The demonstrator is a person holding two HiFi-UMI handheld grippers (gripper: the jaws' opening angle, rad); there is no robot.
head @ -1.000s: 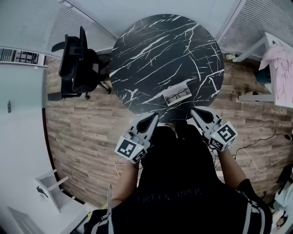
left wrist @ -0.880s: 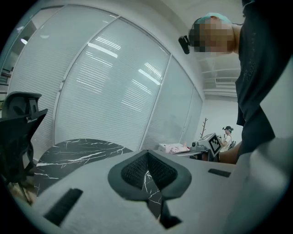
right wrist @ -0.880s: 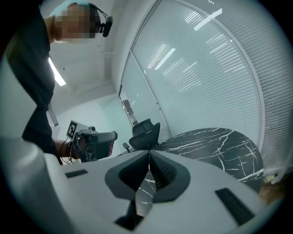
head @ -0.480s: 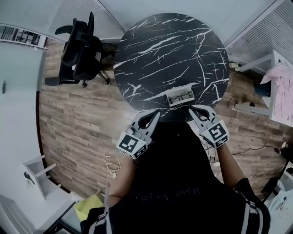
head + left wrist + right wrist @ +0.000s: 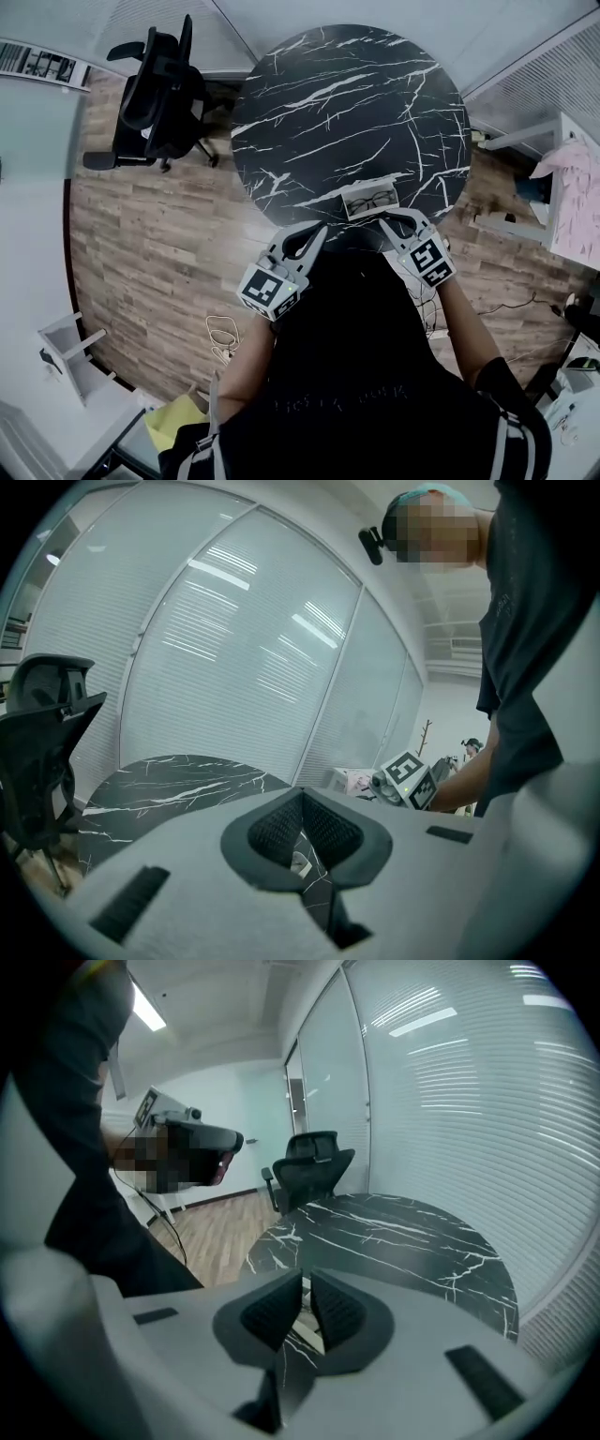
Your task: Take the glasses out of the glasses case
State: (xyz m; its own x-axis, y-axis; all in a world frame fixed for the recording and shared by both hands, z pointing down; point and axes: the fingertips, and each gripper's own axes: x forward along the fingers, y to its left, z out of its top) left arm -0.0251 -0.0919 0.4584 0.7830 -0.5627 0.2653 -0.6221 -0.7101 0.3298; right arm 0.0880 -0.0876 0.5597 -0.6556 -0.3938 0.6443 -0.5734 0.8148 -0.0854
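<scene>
An open white glasses case [image 5: 370,200] with dark-framed glasses lying in it sits at the near edge of the round black marble table [image 5: 347,103]. My right gripper [image 5: 382,218] is shut and empty, its tips just short of the case's near right corner. My left gripper [image 5: 322,230] is also shut and empty, and hangs at the table's near rim, left of the case. In the left gripper view the jaws [image 5: 302,795] meet at the tips over the table [image 5: 178,780]. In the right gripper view the pads [image 5: 281,1312] stand nearly together above the table [image 5: 403,1241].
A black office chair [image 5: 155,98] stands left of the table on the wood floor. A white desk with pink cloth [image 5: 572,178] is at the right. Cables [image 5: 220,333] lie on the floor at my left. Blinds and glass walls run behind the table.
My right gripper has moved forward and up to the case's near corner. The left gripper has hardly shifted. The head view has drifted, so the table sits closer.
</scene>
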